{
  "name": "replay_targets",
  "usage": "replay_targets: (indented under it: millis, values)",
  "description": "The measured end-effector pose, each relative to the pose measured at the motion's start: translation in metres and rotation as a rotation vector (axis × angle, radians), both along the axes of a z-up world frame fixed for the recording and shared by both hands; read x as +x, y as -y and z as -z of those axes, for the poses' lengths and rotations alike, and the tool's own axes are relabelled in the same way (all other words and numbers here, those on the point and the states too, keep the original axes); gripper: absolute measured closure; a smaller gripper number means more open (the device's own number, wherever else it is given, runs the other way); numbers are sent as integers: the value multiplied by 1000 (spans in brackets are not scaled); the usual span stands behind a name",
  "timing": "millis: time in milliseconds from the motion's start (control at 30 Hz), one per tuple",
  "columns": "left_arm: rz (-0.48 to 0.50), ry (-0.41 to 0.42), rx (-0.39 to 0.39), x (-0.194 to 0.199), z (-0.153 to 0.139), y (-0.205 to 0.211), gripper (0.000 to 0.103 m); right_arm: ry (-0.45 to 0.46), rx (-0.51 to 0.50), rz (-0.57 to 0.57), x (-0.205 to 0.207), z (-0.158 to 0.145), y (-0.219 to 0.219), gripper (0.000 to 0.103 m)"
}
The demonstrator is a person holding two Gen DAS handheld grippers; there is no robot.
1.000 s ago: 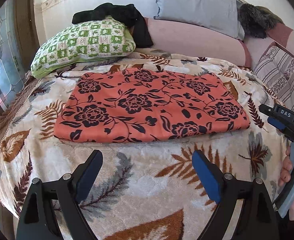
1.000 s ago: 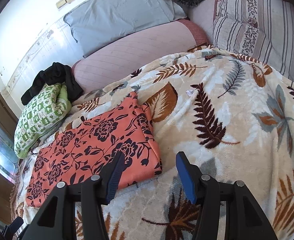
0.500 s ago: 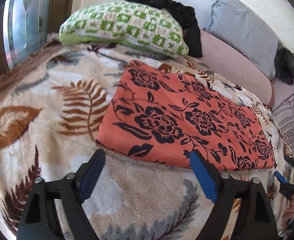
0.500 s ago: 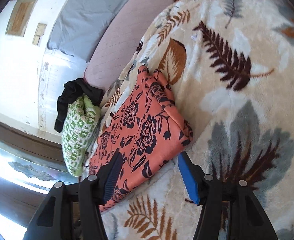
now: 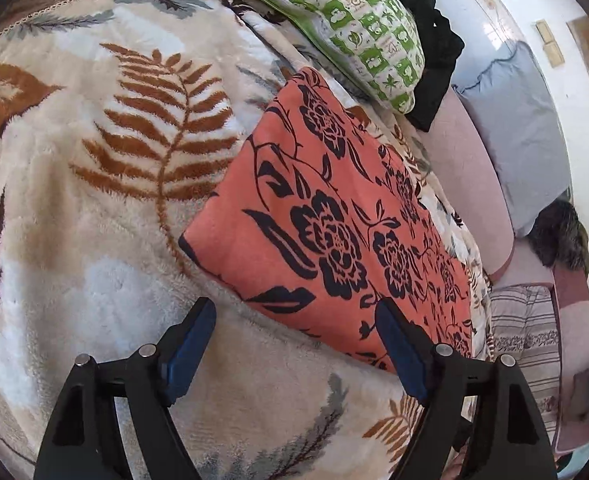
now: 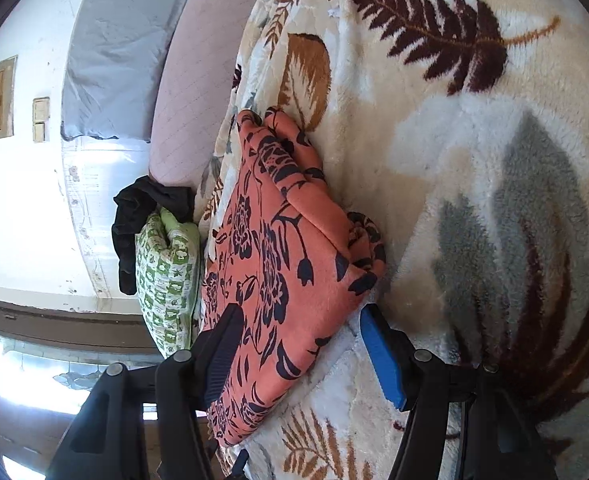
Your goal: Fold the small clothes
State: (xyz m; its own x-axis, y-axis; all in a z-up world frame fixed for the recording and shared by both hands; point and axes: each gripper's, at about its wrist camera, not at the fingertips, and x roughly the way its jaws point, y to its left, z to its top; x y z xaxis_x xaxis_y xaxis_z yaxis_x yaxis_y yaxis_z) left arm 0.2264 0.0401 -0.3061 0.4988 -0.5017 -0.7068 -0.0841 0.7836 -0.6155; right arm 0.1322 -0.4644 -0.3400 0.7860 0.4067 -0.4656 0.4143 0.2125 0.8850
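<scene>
Here the folded coral-orange cloth with a black flower print lies flat on the plush cream blanket with brown and grey fern leaves, nearer the pillow edge of the bed than the near edge. The left gripper hovers at one near corner of the cloth, its blue-padded jaws spreading wider, one pad over bare blanket and the other over the cloth's near hem, neither pressing. The right gripper straddles the opposite end, where the folded layers bunch; its jaws stand apart, nothing pinched. Past the cloth a green-and-white patterned pillow leans under a black garment. No readable writing or label shows on anything.
</scene>
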Motion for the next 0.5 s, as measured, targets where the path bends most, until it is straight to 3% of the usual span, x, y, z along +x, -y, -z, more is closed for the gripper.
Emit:
replay_targets:
  millis: [133, 300, 333, 367, 400, 433, 500]
  values:
    - [-27, 14, -27, 11, 1, 0, 20, 24, -32, -3, 27, 1, -2, 38]
    - [-89, 37, -129, 24, 7, -8, 21, 18, -113, -1, 48, -3, -8, 38]
    - [-99, 40, -142, 26, 8, -9, 23, 9, -140, -2, 50, -4, -10, 41]
    - [-109, 44, -147, 29, 9, -10, 26, 2, -167, 0, 51, -4, -12, 50]
    - [-113, 47, -141, 32, 9, -9, 38, -15, -195, -1, 53, -3, -13, 57]
    - [-110, 54, -126, 34, 10, -7, 56, -27, -211, 1, 54, -2, -12, 74]
    - [-94, 59, -74, 39, 13, -3, 75, -21, -214, 13, 54, 0, -11, 80]
